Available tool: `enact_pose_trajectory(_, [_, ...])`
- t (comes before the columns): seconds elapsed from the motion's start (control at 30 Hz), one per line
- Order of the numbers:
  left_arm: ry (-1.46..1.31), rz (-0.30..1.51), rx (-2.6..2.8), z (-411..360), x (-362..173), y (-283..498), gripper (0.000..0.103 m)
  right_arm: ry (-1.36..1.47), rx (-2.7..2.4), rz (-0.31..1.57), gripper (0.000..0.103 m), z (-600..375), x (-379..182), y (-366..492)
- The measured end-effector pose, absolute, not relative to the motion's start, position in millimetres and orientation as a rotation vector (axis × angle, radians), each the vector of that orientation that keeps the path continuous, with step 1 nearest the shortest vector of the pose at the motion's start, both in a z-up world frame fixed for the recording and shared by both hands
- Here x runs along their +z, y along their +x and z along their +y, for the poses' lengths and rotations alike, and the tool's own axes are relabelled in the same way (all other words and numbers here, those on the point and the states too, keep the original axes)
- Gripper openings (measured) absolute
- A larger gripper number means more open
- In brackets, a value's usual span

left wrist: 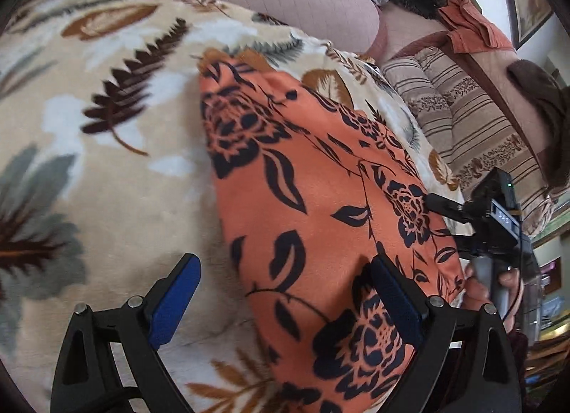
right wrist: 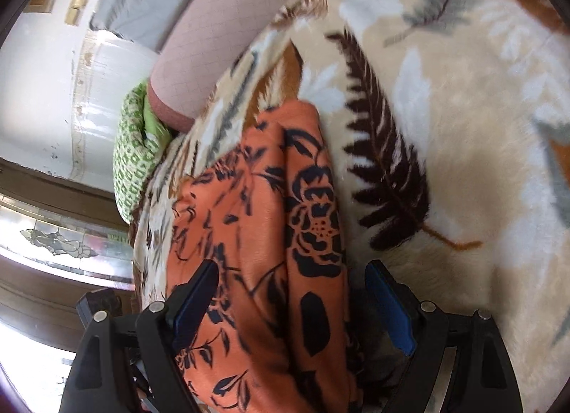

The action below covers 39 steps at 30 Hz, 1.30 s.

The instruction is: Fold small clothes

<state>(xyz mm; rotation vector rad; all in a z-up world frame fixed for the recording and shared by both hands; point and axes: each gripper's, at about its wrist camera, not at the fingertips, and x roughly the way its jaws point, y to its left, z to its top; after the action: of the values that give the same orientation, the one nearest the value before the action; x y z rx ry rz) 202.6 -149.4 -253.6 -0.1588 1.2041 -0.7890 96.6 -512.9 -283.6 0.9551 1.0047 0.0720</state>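
The orange flowered cloth (left wrist: 302, 199) lies on the leaf blanket (left wrist: 107, 181), its long side running away from both wide-open tongs: right tongs (right wrist: 292, 306) straddle its near end, left tongs (left wrist: 281, 302) stand at its left edge.

text: "D4S"-like mark, blurred | on: right claw's label (left wrist: 504, 217) | other text: none legible
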Motion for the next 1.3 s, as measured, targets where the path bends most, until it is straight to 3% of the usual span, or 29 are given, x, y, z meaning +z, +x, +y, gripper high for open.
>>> enact_pose_trajectory(0.43, [-0.2, 1.178, -0.857, -170.4, -260.3, 206.1, 0.095, 0.94, 0.204, 1.014, 0.085, -472.3, -289.0, 114.8])
enact_pose_trajectory(0.63, [-0.223, 1.147, -0.835, -165.8, -255.3, 208.9, 0.068, 0.871, 0.188, 0.997, 0.063, -455.1, -278.8, 115.0])
enact_pose_trajectory(0.67, [-0.228, 1.144, -0.832, -163.1, -254.1, 209.2, 0.062, 0.858, 0.19, 0.984, 0.061, -455.2, -274.7, 112.9])
enact_pose_trajectory(0.77, [-0.234, 1.126, -0.829, -154.6, -246.8, 206.8, 0.055, 0.83, 0.189, 0.931, 0.058, -449.3, -260.0, 107.6])
enact_pose_trajectory(0.87, [-0.227, 1.101, -0.805, -145.9, -238.1, 203.1, 0.055, 0.802, 0.186, 0.889, 0.055, -441.3, -247.6, 103.5])
enact_pose_trajectory(0.93, [-0.231, 1.085, -0.784, -136.4, -231.5, 201.1, 0.055, 0.788, 0.202, 0.875, 0.047, -434.4, -241.8, 105.0])
enact_pose_trajectory(1.3, [-0.25, 0.988, -0.692, -66.4, -187.1, 183.9, 0.055, 0.726, 0.328, 0.787, 0.046, -372.9, -209.8, 105.2])
